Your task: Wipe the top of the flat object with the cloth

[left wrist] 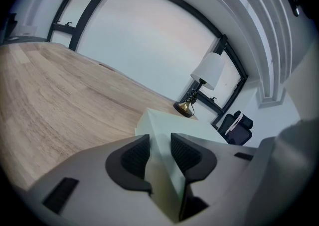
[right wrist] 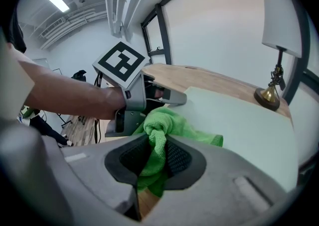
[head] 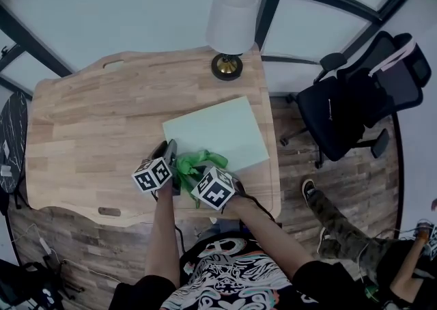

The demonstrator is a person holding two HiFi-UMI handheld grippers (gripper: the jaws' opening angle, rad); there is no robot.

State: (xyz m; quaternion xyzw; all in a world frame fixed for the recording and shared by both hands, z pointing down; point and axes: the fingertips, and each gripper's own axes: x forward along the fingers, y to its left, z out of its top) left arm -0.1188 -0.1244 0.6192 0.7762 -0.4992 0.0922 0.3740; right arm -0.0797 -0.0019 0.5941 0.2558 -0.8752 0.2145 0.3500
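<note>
Your right tongs (right wrist: 157,146) are clamped on a bunched part of the green microfiber cloth (right wrist: 167,124), with the fabric squeezed between the 2 pads and a fold hanging below them. The rest of the cloth spreads out past the tips onto the near-left corner of the pale green board (head: 218,131).

Your left tongs (left wrist: 154,143) stand wide with that same near-left corner of the board between them. The 2 pads sit against it on either side, so you have the board gripped at its corner. The 2 tongs are close together, left one just beside the cloth.

The board lies flat on the right half of the wooden counter (head: 102,117), turned at a slant, with its right edge near the counter's right edge. A table lamp (head: 231,29) with a white shade and brass base stands at the far edge of the counter, just beyond the board's far corner. A black office chair (head: 355,97) sits on the floor well off to the right.
</note>
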